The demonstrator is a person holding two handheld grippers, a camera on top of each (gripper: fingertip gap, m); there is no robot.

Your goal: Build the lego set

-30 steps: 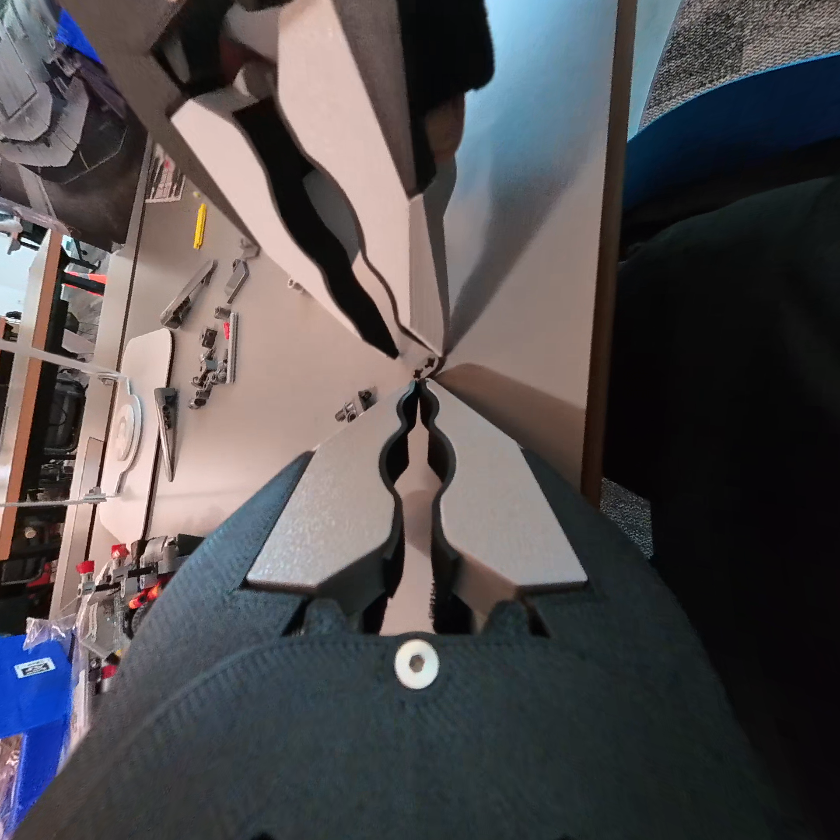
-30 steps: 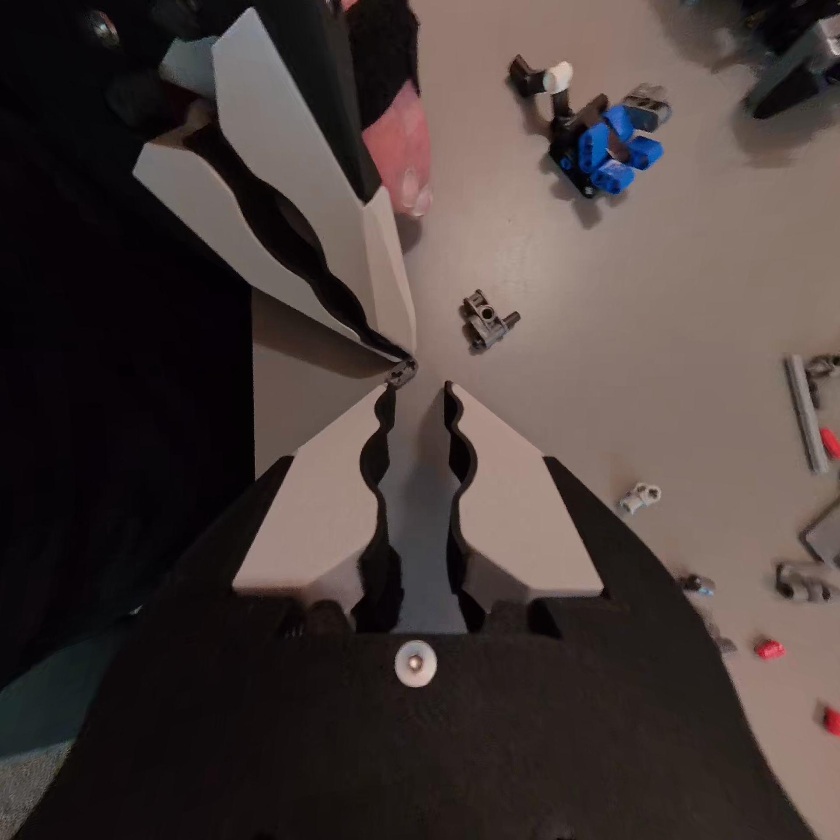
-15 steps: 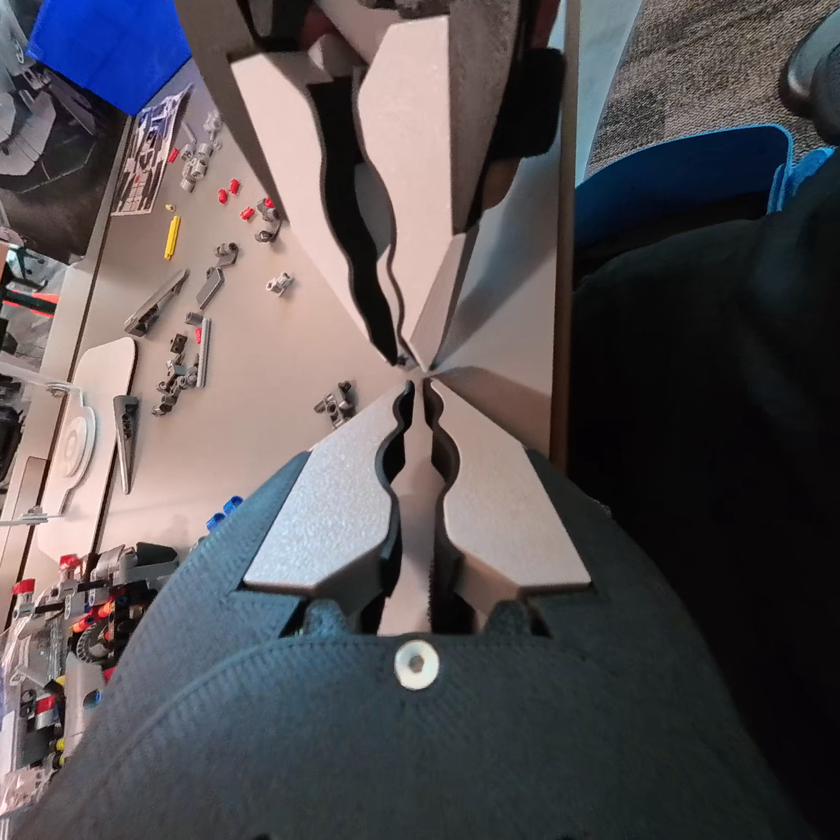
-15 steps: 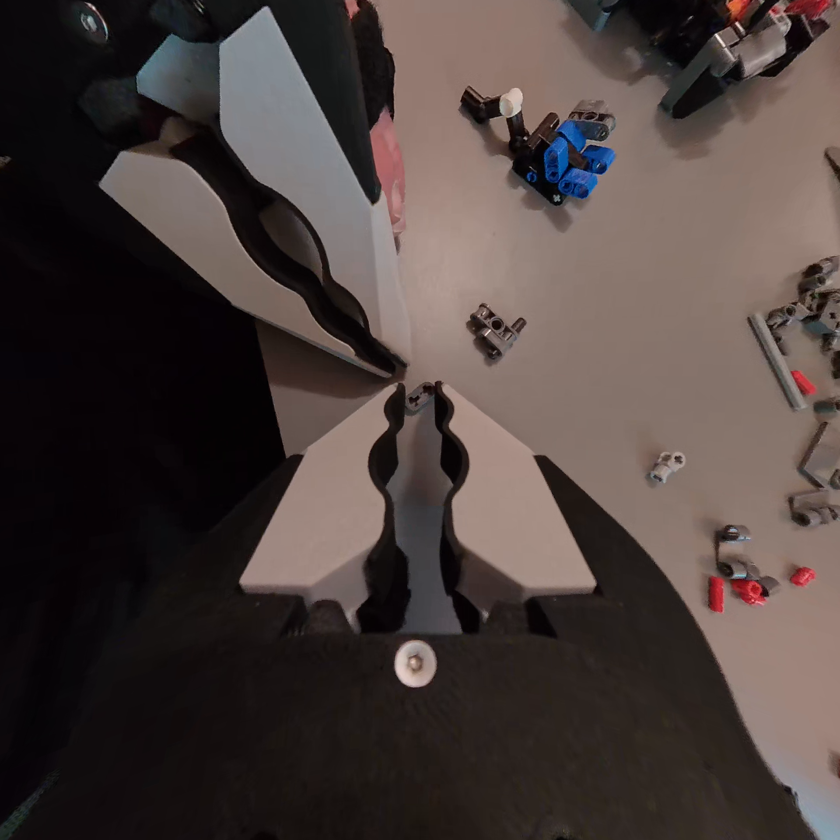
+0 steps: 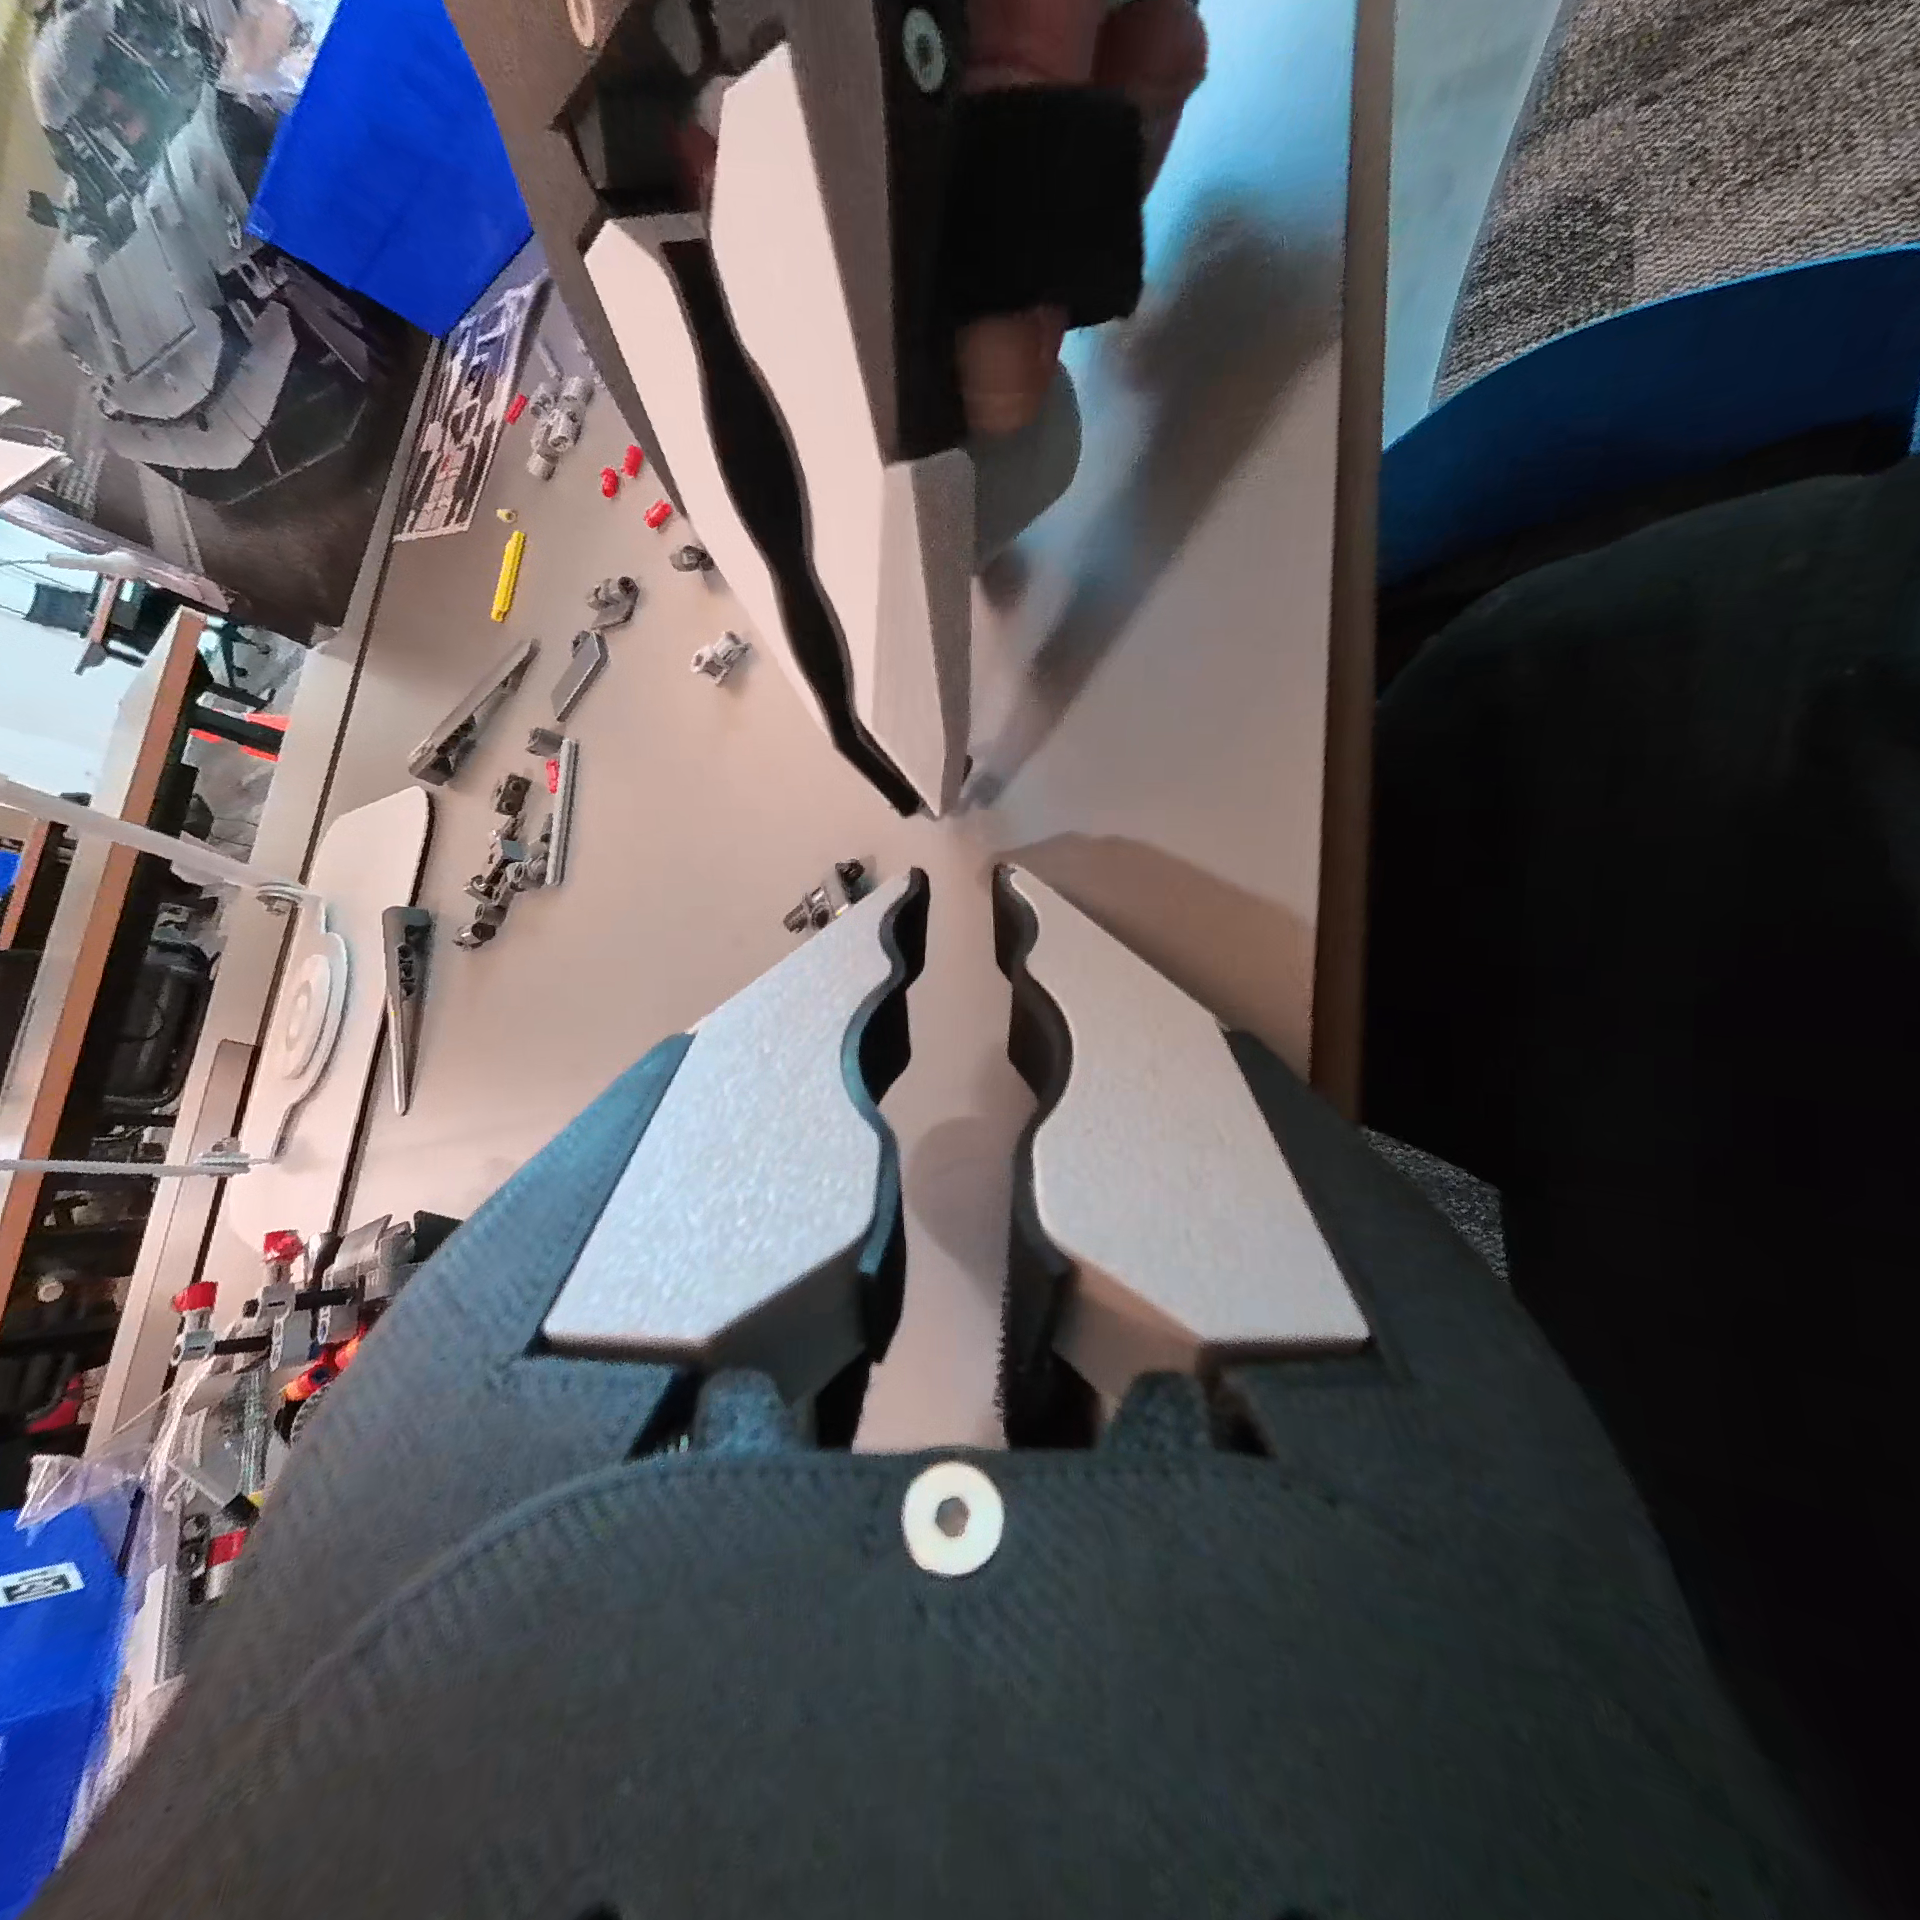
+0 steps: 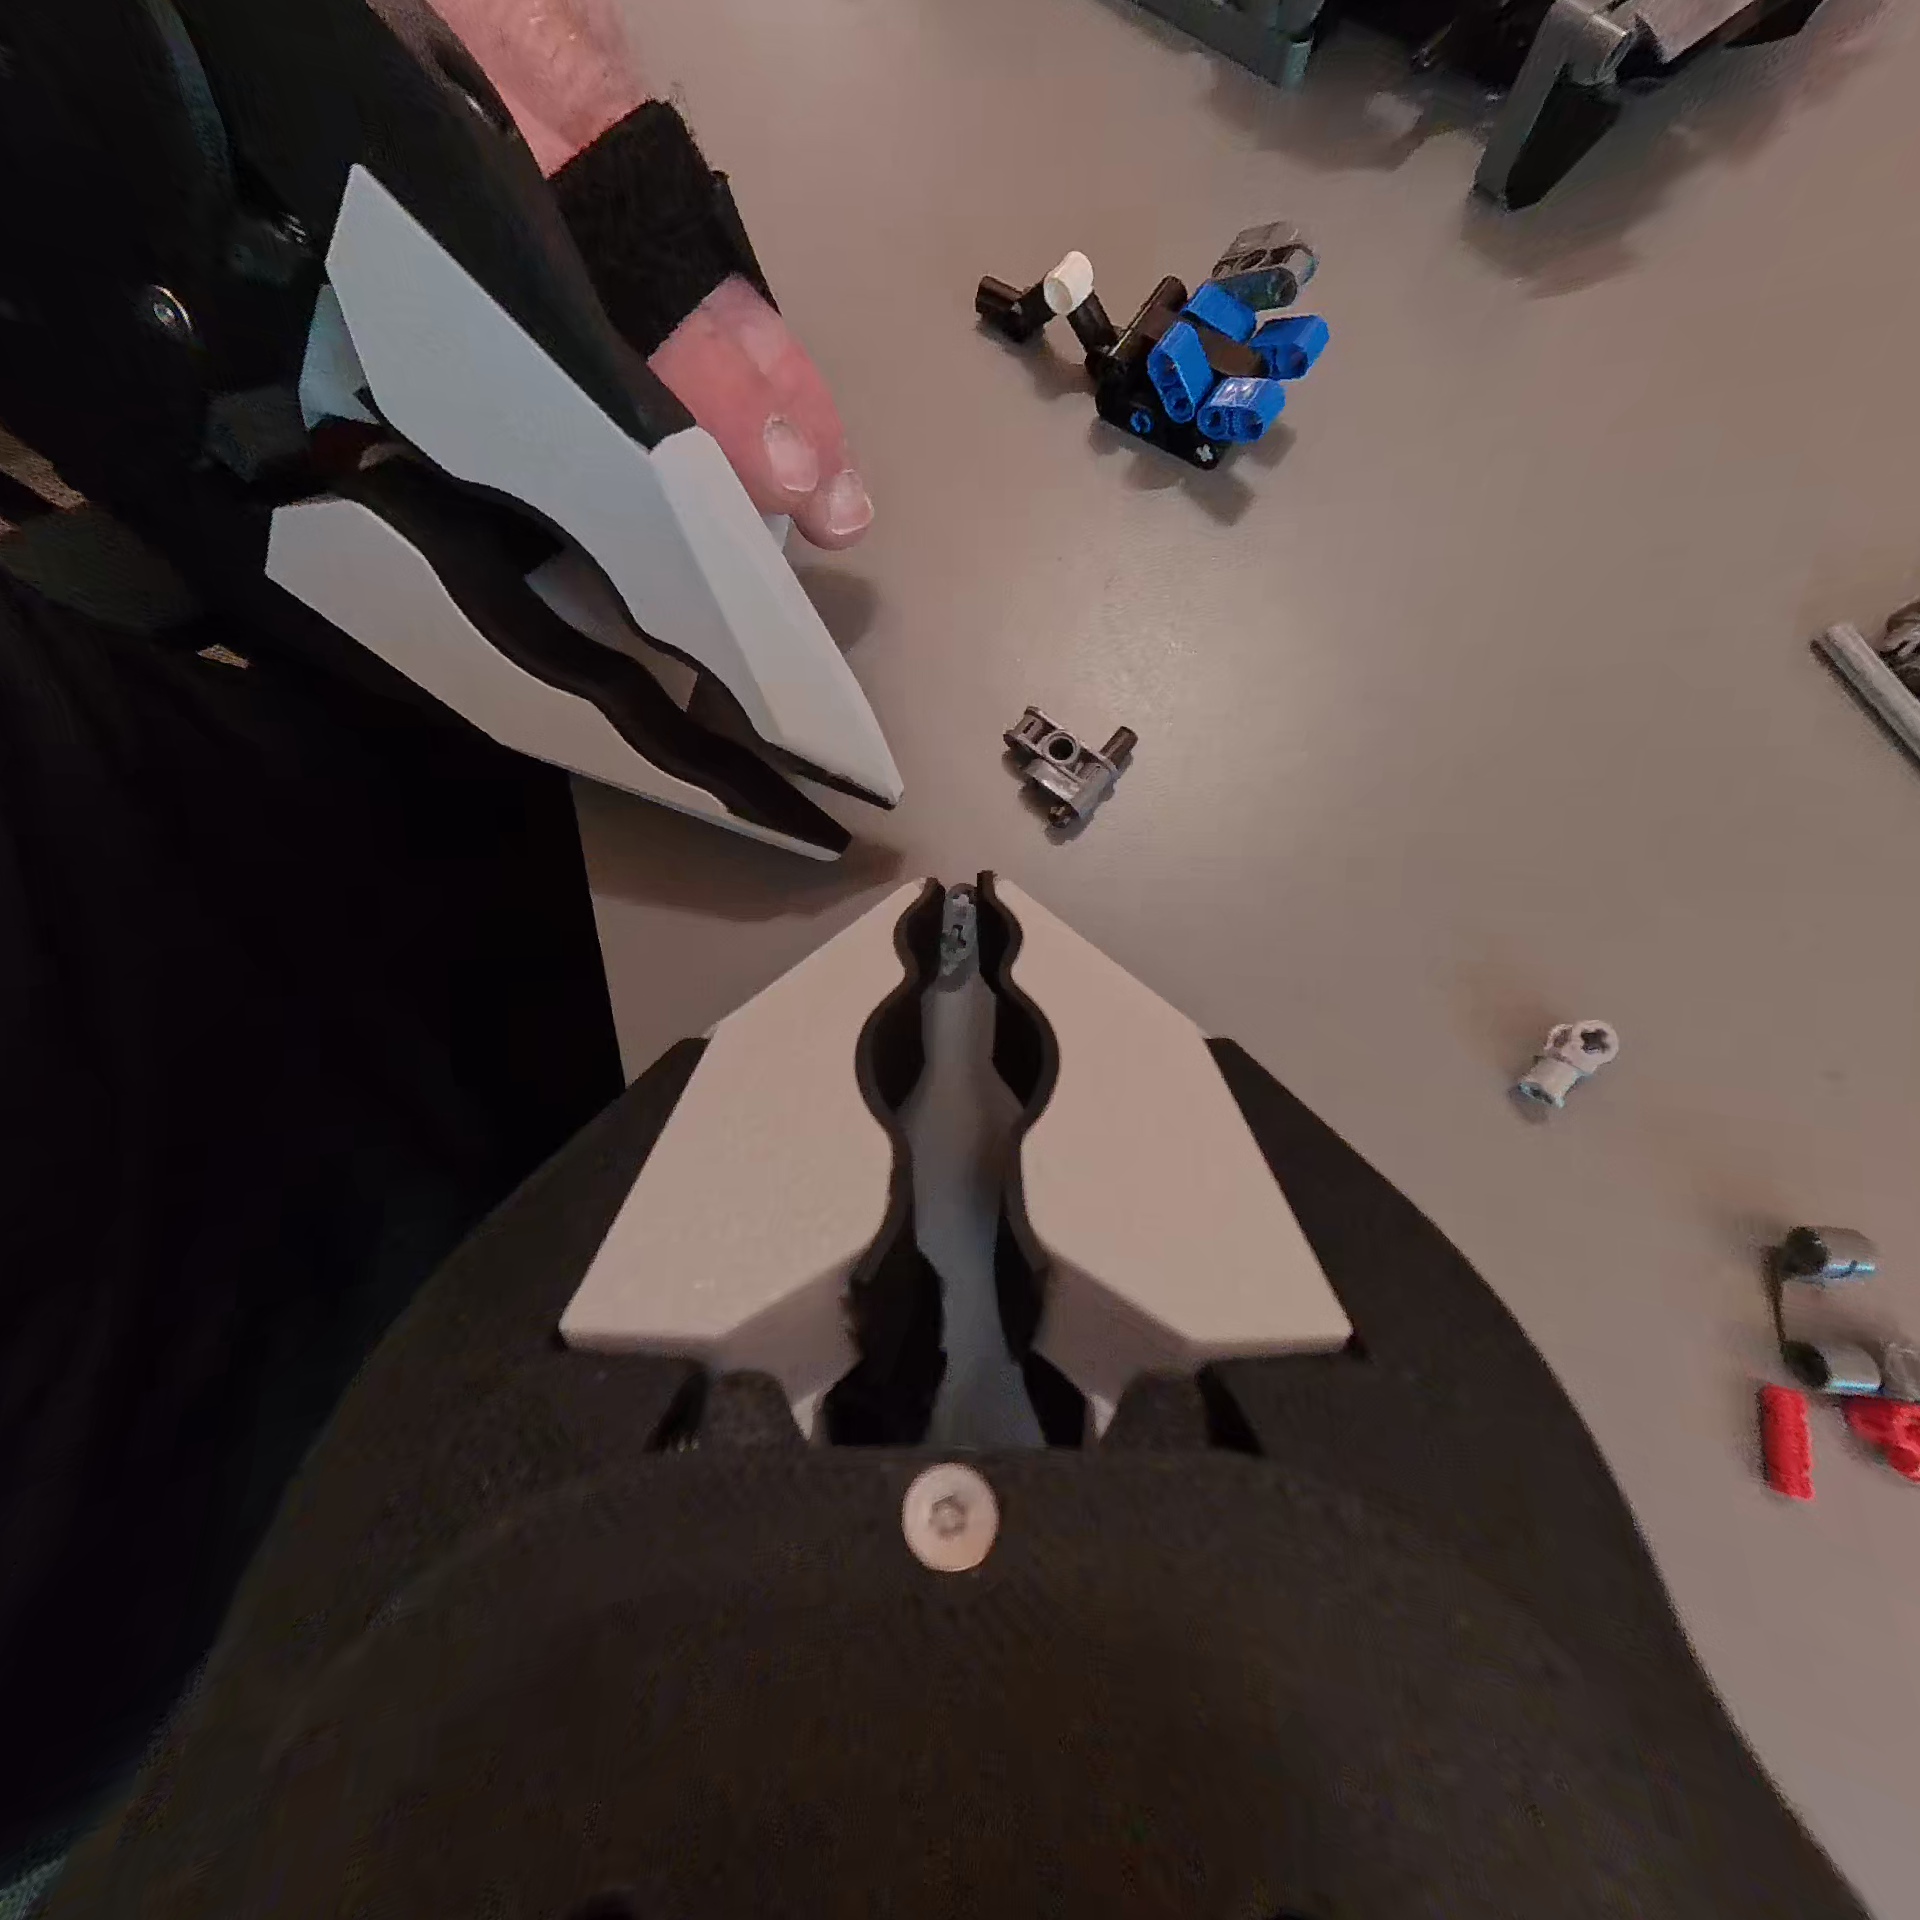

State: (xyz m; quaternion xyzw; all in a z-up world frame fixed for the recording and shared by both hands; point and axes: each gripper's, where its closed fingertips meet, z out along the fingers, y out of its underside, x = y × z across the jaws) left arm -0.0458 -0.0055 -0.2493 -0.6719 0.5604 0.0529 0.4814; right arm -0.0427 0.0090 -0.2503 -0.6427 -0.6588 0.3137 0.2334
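Observation:
My right gripper [image 6: 956,881] is shut on a small grey lego connector [image 6: 958,925], held at its fingertips just above the table. My left gripper [image 5: 958,871] is open and empty, its tips a short way from the right gripper [image 5: 935,810], which points at it from above. In the right wrist view the left gripper [image 6: 871,823] sits at upper left, jaws slightly apart. A dark grey connector with a pin [image 6: 1065,764] lies on the table just beyond both grippers; it also shows in the left wrist view [image 5: 826,899].
A blue and black sub-assembly [image 6: 1210,358] lies farther off. A light grey connector [image 6: 1564,1065] and red pins [image 6: 1787,1439] lie to the right. The part-built model [image 5: 260,1340], long grey beams [image 5: 473,712] and a yellow axle [image 5: 507,577] lie beyond. The table edge [image 5: 1340,623] is close by. Only a small space, under 4 cm, lies between the two pairs of fingers.
The small grey connector has passed from my left gripper to my right. The right gripper closed on it, the left gripper opened, and the two have drawn slightly apart.

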